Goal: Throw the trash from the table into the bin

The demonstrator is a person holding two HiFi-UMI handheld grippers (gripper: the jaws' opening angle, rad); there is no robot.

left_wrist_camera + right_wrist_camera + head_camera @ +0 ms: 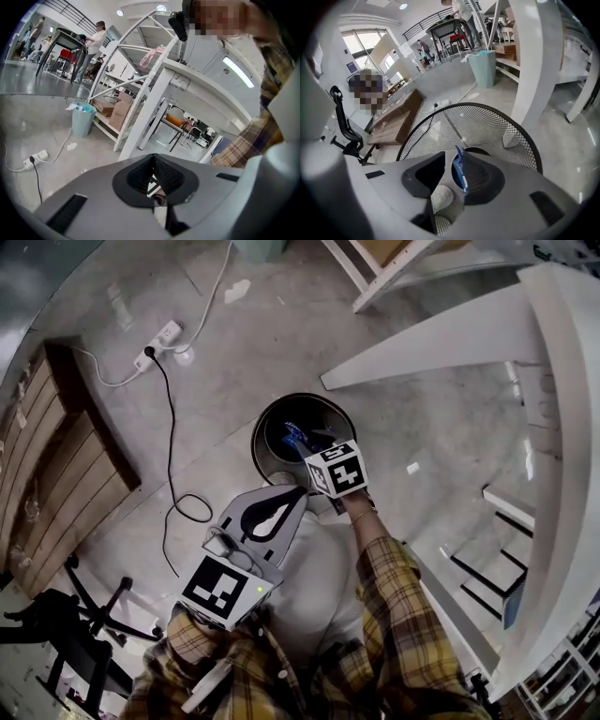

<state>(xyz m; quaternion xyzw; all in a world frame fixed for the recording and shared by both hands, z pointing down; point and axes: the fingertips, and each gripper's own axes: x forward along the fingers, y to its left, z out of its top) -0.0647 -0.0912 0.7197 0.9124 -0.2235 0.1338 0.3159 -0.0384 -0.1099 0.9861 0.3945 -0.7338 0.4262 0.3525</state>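
A black mesh bin (272, 423) stands on the concrete floor. My right gripper (449, 164) hangs over its mouth (487, 126) and points down into it; its marker cube (336, 468) covers the near rim. Its jaws stand apart. A blue wrapper (461, 171) leans against the right pad, with a gap to the left pad. It shows blue inside the bin (298, 438) in the head view. A white crumpled ball (440, 197) lies on the bin's bottom. My left gripper (300, 491) floats beside the bin, shut and empty, its pads (161, 174) meeting.
A white power strip (159, 341) and a black cable (171, 456) lie left of the bin. A wooden bench (56, 465) and a black office chair (80, 624) are further left. White table legs (422, 343) rise at the right. A teal bin (83, 119) stands far off.
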